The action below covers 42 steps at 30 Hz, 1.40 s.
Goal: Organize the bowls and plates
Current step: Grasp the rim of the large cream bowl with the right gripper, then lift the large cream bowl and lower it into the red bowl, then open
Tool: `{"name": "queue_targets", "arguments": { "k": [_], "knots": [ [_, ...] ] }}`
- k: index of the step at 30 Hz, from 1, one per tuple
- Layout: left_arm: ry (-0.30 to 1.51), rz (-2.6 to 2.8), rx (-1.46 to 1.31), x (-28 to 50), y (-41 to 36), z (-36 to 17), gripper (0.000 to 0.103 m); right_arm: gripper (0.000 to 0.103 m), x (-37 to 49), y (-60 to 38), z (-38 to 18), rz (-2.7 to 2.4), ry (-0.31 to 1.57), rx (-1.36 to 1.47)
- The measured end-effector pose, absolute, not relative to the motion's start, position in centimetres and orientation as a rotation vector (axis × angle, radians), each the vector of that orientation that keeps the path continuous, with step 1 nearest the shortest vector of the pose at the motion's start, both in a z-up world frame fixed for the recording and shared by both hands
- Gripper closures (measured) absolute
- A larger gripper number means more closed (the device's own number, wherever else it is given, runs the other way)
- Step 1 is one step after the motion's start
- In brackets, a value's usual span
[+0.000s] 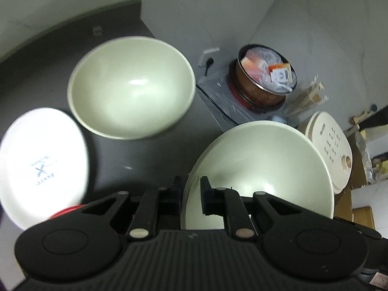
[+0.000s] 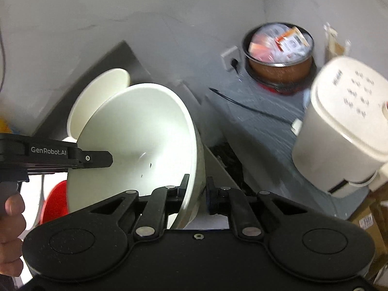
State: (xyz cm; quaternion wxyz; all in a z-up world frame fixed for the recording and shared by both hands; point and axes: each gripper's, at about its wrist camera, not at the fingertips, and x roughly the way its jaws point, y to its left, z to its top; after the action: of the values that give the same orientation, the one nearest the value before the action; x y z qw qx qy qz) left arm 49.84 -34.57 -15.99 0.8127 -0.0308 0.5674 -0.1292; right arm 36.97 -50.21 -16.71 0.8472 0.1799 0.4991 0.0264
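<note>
So both my tools are pinching the same white bowl (image 2: 145, 145) by its rim: left tool (image 1: 191, 194) on the near edge, right tool (image 2: 197, 189) opposite. Second bowl (image 1: 131, 87) sits ahead-left on the bench (image 1: 145, 150), plate (image 1: 41, 165) further left.

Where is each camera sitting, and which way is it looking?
Left wrist camera: rides on the left gripper, looking along its fingers down at a dark counter; the fingers pinch the rim of a white bowl, with a second bowl and a white plate beyond.
Right wrist camera: rides on the right gripper, gripping the same bowl's opposite rim; the left gripper and the person's hand show.
Both see: the held bowl, the copper pot, the white cooker.
</note>
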Motion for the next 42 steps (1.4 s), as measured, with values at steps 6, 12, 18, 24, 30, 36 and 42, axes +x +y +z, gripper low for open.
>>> {"name": "queue_targets", "arguments": {
  "k": [6, 12, 18, 24, 30, 36, 42],
  "knots": [
    [1.158, -0.236, -0.091, 48.9, -32.7, -13.8, 0.089, 0.091, 37.4, -49.1, -15.1, 0.104, 1.015, 0.372],
    [1.124, -0.184, -0.159, 47.6, -30.1, -12.1, 0.091, 0.091, 37.7, -47.4, -13.8, 0.165, 1.003, 0.346],
    [1.093, -0.144, -0.225, 45.7, -26.9, -10.7, 0.093, 0.091, 37.7, -45.1, -13.3, 0.234, 1.001, 0.325],
    [1.089, -0.095, -0.271, 43.9, -23.5, -10.3, 0.093, 0.091, 37.6, -42.6, -13.3, 0.299, 1.022, 0.279],
    [1.101, -0.057, -0.300, 42.9, -21.2, -10.2, 0.093, 0.088, 37.2, -40.6, -13.0, 0.332, 1.044, 0.248],
    [1.130, -0.035, -0.319, 42.0, -20.0, -10.8, 0.092, 0.088, 37.1, -39.2, -13.4, 0.352, 1.073, 0.210],
    [1.169, -0.021, -0.351, 41.1, -19.2, -12.5, 0.092, 0.088, 36.7, -38.2, -14.2, 0.361, 1.118, 0.147]
  ]
}}
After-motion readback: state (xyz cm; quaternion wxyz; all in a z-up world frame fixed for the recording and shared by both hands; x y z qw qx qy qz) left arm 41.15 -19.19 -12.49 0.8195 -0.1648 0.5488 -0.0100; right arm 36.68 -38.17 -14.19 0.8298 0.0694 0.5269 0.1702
